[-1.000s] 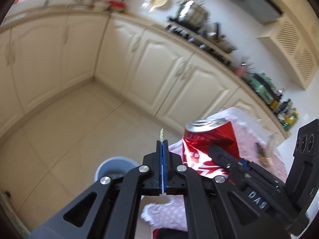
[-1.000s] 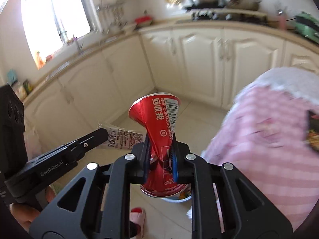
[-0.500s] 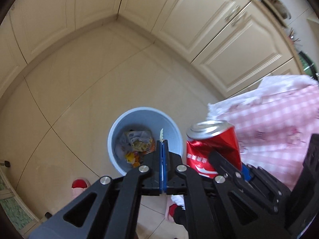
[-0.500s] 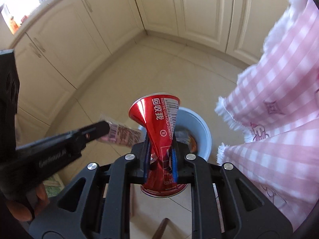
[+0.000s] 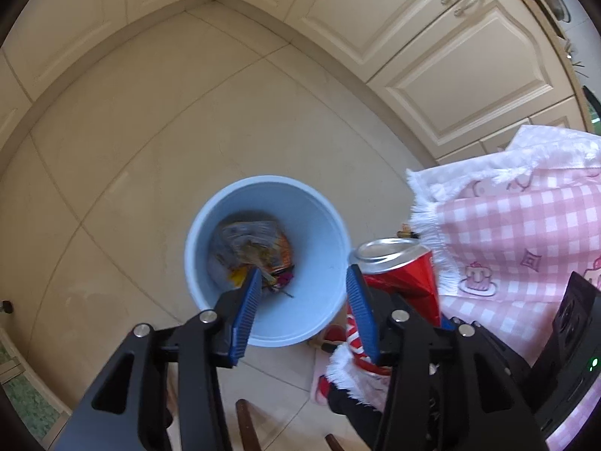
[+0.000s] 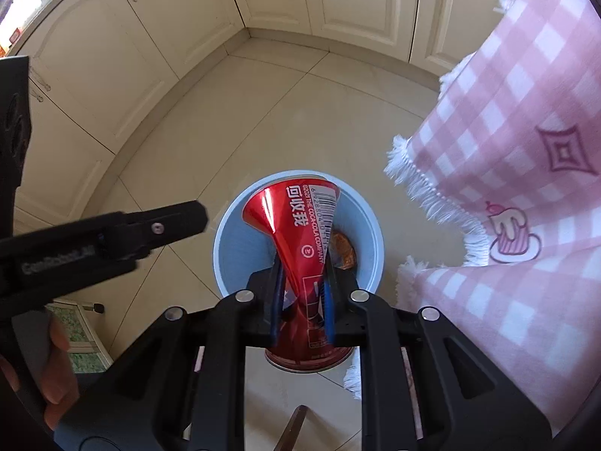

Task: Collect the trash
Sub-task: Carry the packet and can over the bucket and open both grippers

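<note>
Red crushed can (image 6: 300,240) sat pinched in the right gripper (image 6: 302,300), hanging over the blue bin (image 6: 229,240) on the floor. Judged step: dropping; next, jaws must part. Left gripper (image 5: 302,304) gaped wide, empty. Only its view showed wrappers (image 5: 255,244) inside.

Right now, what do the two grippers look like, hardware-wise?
Both match: matte black angular linkage arms, silver pivot bolts, blue ribbed pads. Left gripper shows a grey "GenRobot.AI" print on its side in the right wrist view. Right gripper body has a green LED. No cables or sleeves visible.
</note>
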Available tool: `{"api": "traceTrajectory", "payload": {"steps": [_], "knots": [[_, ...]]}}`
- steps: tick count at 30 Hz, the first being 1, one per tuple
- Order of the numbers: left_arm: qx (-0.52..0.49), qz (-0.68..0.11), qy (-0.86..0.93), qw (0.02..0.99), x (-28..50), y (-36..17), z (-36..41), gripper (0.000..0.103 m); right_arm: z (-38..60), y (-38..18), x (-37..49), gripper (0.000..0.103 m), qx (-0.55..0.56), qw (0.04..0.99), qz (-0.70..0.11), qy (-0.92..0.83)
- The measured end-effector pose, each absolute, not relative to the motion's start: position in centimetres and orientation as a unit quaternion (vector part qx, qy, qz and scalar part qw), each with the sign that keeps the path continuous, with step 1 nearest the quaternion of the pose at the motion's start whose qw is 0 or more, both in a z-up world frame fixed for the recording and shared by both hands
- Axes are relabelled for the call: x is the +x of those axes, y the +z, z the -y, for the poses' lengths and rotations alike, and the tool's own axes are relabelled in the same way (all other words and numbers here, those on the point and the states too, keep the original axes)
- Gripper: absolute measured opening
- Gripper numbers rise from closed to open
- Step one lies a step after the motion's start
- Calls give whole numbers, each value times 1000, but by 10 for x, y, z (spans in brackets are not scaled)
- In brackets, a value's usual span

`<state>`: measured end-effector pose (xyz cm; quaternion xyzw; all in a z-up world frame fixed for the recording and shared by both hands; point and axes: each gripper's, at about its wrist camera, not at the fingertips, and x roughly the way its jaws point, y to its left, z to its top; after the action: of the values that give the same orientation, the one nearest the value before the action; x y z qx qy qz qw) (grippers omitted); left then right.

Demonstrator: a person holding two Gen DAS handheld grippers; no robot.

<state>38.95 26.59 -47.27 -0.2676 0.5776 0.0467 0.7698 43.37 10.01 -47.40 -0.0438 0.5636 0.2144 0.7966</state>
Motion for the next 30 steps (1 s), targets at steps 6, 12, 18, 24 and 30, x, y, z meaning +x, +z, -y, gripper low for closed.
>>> {"api": "traceTrajectory", "payload": {"steps": [6,12,18,24,30], "knots": [[-261,-586,80,763,371,-475,-282,50,-100,-483,440,17,-35,788,-575,216],[-256,-587,92,763,353,-473,-287,50,-103,-494,448,17,-25,777,-590,217],[-257,-584,94,764,349,-467,-286,50,-111,-485,447,19,-39,783,-580,220],[-260,-573,94,771,341,-452,-288,50,-107,-469,441,20,-35,792,-570,216],[-257,-561,89,782,333,-430,-280,50,-100,-444,432,41,-37,803,-555,215]]}}
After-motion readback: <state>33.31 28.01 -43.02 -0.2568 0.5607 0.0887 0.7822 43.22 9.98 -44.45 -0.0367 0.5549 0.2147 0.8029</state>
